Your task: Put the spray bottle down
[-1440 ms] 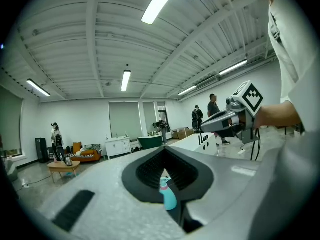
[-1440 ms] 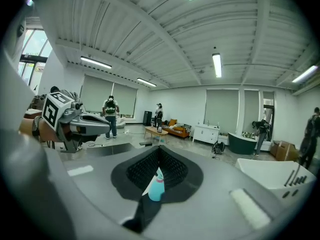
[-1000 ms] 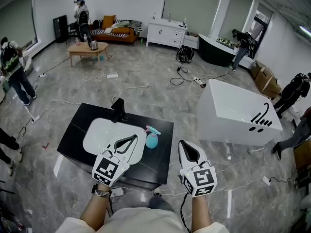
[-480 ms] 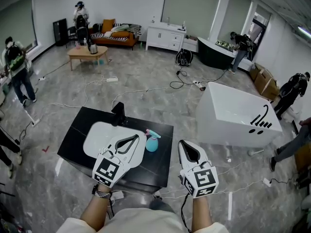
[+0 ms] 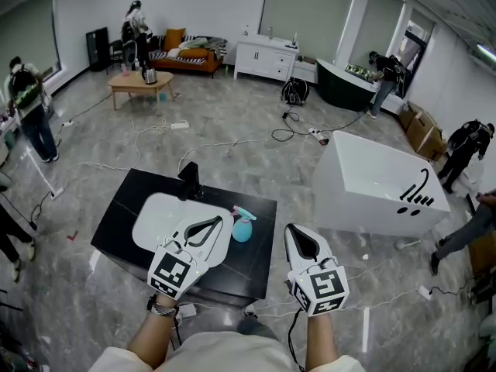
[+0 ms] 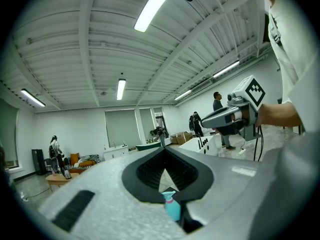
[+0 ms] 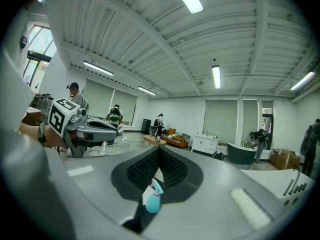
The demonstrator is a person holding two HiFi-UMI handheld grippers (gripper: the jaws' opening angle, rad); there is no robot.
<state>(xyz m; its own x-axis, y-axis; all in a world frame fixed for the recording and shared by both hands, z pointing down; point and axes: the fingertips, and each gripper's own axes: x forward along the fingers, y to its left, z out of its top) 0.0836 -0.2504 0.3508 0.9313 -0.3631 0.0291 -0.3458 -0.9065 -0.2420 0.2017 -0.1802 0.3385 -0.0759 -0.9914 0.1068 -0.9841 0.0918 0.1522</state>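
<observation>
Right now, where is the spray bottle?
In the head view, the spray bottle stands on the black counter just right of the white basin, ahead of the left gripper and right gripper, held by neither.

Handheld rig, nothing fancy

Pale grey shells on left gripper point(image 5: 215, 218) and right gripper point(image 5: 296, 231), black ribbed lining inside, black-and-white marker cubes point(image 5: 172, 272) at the back. Dark cable point(image 5: 293, 328) off the right one, dark band point(image 5: 161, 308) on left wrist, cream sleeves point(image 5: 116, 359).

The spray bottle point(image 5: 242, 225) stands on the counter point(image 5: 116, 219), just right of the basin point(image 5: 155, 211). The faucet point(image 5: 189, 178) is at the basin's far side. A bathtub point(image 5: 376, 178) stands well to the right.
</observation>
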